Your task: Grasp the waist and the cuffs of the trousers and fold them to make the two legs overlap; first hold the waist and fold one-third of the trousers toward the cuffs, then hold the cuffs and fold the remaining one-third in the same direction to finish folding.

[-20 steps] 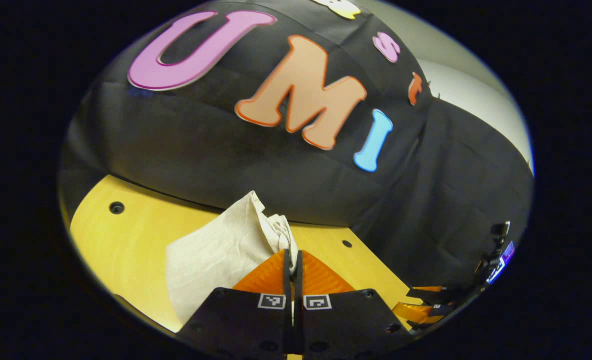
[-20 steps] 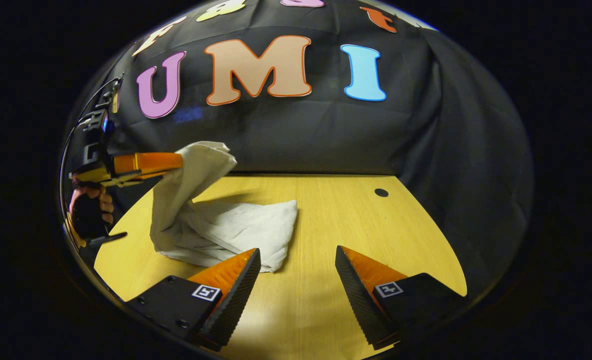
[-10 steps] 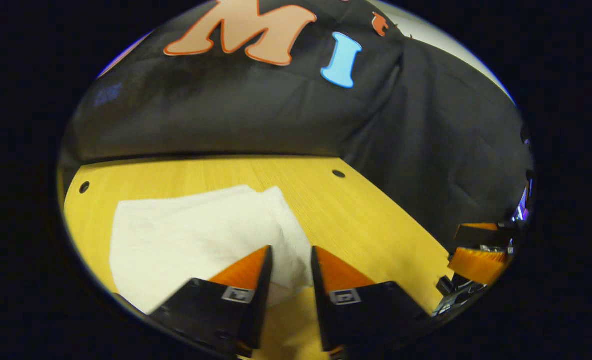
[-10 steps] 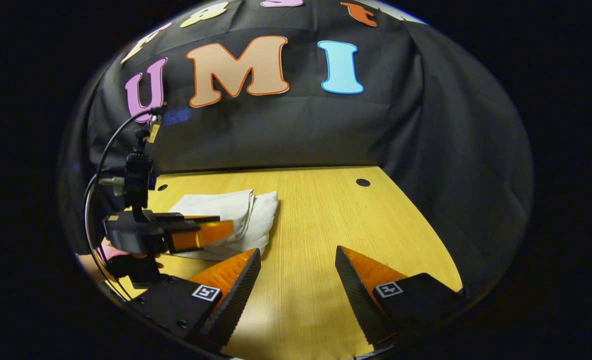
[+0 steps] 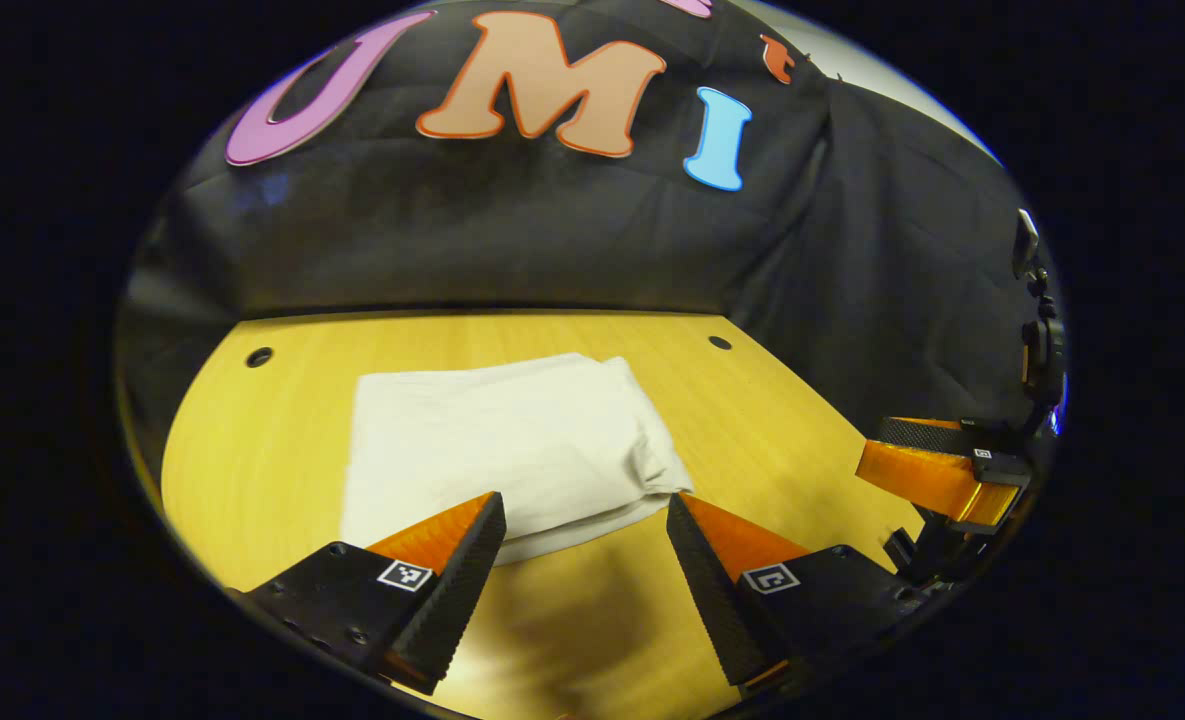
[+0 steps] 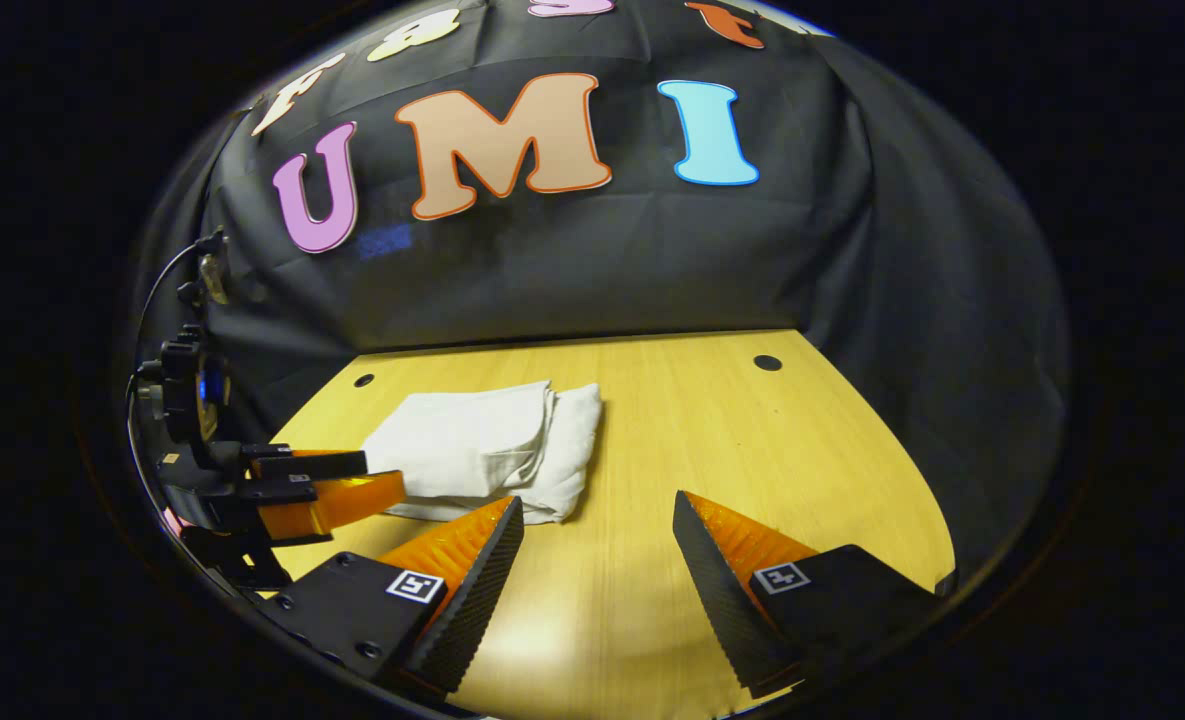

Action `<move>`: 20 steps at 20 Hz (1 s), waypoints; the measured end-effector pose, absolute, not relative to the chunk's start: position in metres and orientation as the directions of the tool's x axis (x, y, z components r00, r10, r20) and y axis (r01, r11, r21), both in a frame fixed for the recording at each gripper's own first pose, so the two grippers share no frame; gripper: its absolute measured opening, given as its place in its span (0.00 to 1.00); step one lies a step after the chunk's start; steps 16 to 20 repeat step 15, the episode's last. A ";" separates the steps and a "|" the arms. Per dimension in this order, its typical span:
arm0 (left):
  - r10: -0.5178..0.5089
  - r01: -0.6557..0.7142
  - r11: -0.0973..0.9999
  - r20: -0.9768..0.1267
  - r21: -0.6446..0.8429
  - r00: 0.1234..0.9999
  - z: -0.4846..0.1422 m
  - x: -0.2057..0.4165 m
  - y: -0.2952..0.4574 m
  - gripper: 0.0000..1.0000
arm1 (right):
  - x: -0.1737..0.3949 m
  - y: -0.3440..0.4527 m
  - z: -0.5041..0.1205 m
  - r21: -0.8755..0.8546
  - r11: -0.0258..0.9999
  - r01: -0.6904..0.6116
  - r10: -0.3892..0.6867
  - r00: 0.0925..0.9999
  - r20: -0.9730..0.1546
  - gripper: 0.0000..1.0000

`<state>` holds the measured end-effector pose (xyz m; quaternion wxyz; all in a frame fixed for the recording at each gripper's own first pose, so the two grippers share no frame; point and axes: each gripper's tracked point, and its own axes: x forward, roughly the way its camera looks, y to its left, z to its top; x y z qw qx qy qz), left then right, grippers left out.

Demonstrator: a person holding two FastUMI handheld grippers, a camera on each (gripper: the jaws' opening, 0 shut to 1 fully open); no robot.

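Trousers (image 5: 497, 445), pale cream cloth, folded into a compact, roughly rectangular bundle of several layers, lying flat on the surface (image 5: 252, 450) toward its left-of-centre part, a little short of the booth's black cloth wall (image 5: 512, 240); in the right gripper view the same bundle (image 6: 482, 450) shows its stacked layers, with a rounded fold along the right-hand side. Surface: yellow wood-grain top with small dark round holes, one (image 5: 259, 356) near the far left corner and one (image 5: 719, 342) toward the far right. No containers on it. Left tool (image 5: 584, 520): released, jaws spread wide, nothing between them, held just short of the bundle's near edge and not touching the cloth; seen from the right gripper view it (image 6: 387, 478) sits at the left, tips beside the bundle's left end, and its gap cannot be judged from that side. Right tool (image 6: 597, 525): released, jaws wide apart over bare wood to the right of the trousers, holding nothing; in the left gripper view it (image 5: 867, 450) stands well off to the right.
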<state>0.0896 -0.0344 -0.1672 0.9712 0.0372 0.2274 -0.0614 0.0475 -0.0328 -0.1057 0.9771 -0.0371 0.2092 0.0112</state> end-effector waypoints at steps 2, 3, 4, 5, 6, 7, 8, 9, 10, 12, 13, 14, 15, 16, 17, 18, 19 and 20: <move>-0.040 0.078 0.994 -0.429 0.071 0.902 -0.157 0.072 -0.012 0.96 | 0.047 -0.023 -0.106 -0.067 0.995 -0.068 0.035 0.914 -0.405 0.92; -0.012 0.052 0.995 -0.418 0.084 0.908 -0.154 0.069 -0.005 0.96 | 0.046 -0.018 -0.105 -0.068 0.994 -0.083 0.049 0.914 -0.404 0.92; 0.013 0.028 0.995 -0.406 0.094 0.914 -0.149 0.063 0.003 0.96 | 0.046 -0.014 -0.106 -0.064 0.993 -0.100 0.066 0.913 -0.403 0.97; 0.037 0.006 0.995 -0.403 0.104 0.914 -0.144 0.055 0.010 0.96 | 0.045 -0.007 -0.107 -0.050 0.992 -0.115 0.085 0.910 -0.405 0.92; 0.053 -0.010 0.994 -0.400 0.109 0.915 -0.140 0.050 0.015 0.96 | 0.043 0.000 -0.108 -0.035 0.991 -0.126 0.102 0.909 -0.405 0.92; 0.061 -0.020 0.994 -0.392 0.107 0.918 -0.139 0.049 0.015 0.96 | 0.042 0.006 -0.108 -0.025 0.990 -0.139 0.117 0.907 -0.404 0.97; 0.068 -0.030 0.994 -0.385 0.103 0.920 -0.138 0.049 0.016 0.96 | 0.042 0.010 -0.107 -0.027 0.989 -0.147 0.124 0.908 -0.399 0.97; 0.074 -0.039 0.994 -0.386 0.098 0.920 -0.139 0.046 0.018 0.96 | 0.041 0.011 -0.105 -0.033 0.988 -0.148 0.124 0.911 -0.394 0.96; 0.075 -0.043 0.995 -0.387 0.091 0.919 -0.139 0.041 0.021 0.96 | 0.039 0.012 -0.105 -0.033 0.989 -0.147 0.123 0.913 -0.389 0.96; 0.053 -0.029 0.997 -0.388 0.067 0.920 -0.148 0.038 0.008 0.96 | 0.037 0.015 -0.102 -0.013 0.990 -0.140 0.124 0.916 -0.381 0.92; 0.044 -0.025 0.998 -0.387 0.055 0.921 -0.150 0.039 0.005 0.96 | 0.035 0.016 -0.101 0.000 0.991 -0.136 0.126 0.917 -0.379 0.92; 0.033 -0.018 0.999 -0.387 0.042 0.922 -0.151 0.040 0.002 0.96 | 0.034 0.016 -0.101 0.004 0.991 -0.132 0.123 0.918 -0.378 0.97; 0.019 -0.009 1.000 -0.388 0.028 0.922 -0.151 0.041 -0.002 0.96 | 0.034 0.016 -0.100 -0.002 0.992 -0.126 0.116 0.920 -0.373 0.92; 0.019 -0.009 1.000 -0.388 0.028 0.922 -0.151 0.041 -0.002 0.96 | 0.034 0.016 -0.100 -0.002 0.992 -0.126 0.116 0.920 -0.373 0.92; 0.019 -0.009 1.000 -0.388 0.028 0.922 -0.151 0.041 -0.002 0.96 | 0.034 0.016 -0.100 -0.002 0.992 -0.126 0.116 0.920 -0.373 0.92; 0.019 -0.009 1.000 -0.388 0.028 0.922 -0.151 0.041 -0.002 0.96 | 0.034 0.016 -0.100 -0.002 0.992 -0.126 0.116 0.920 -0.373 0.92; 0.019 -0.009 1.000 -0.388 0.028 0.922 -0.151 0.041 -0.002 0.96 | 0.034 0.016 -0.100 -0.002 0.992 -0.126 0.116 0.920 -0.373 0.92; 0.019 -0.009 1.000 -0.388 0.028 0.922 -0.151 0.041 -0.002 0.96 | 0.034 0.016 -0.100 -0.002 0.992 -0.126 0.116 0.920 -0.373 0.92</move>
